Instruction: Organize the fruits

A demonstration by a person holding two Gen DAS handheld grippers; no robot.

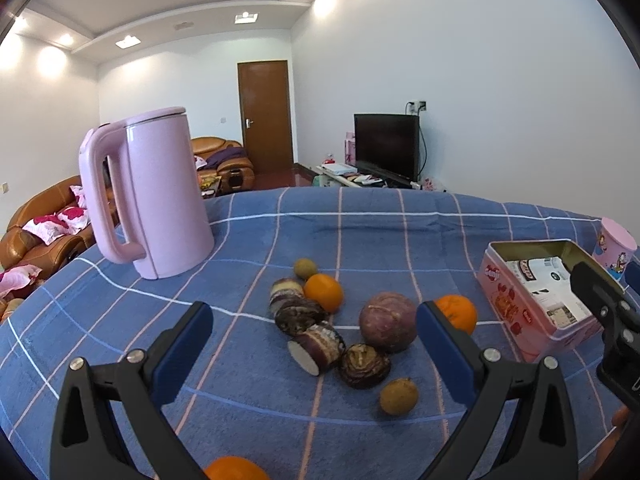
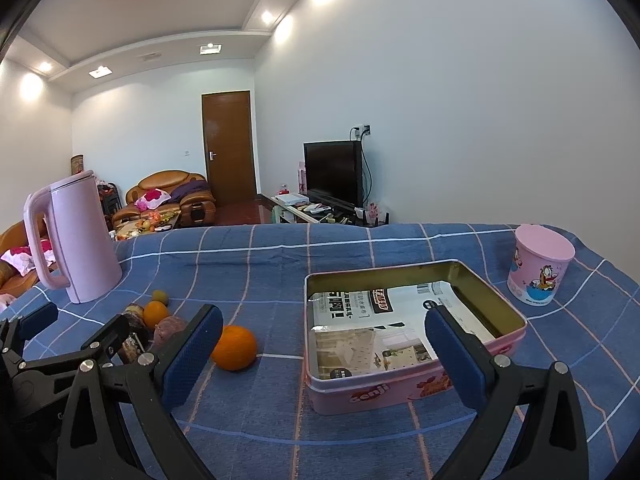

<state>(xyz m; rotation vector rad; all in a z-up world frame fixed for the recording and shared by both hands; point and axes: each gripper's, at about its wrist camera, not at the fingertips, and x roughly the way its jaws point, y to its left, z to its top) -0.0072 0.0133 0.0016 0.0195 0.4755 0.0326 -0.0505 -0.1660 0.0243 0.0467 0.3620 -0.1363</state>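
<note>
My left gripper (image 1: 314,330) (jaws wide, empty) frames the loose fruit; right gripper (image 2: 324,340), likewise wide, overhangs the open pink rectangular tin (image 2: 316,376), presumably their destination.

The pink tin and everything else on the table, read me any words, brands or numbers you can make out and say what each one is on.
"Genji": my best reading of the white letters on the front wall of the pink tin; the first letter is unclear.
Printed sheet inside the tin: bold black characters and a barcode, too blurred to read.
Pink cup: a cartoon figure, lettering too small to read.
Pink kettle: no text visible.
</note>
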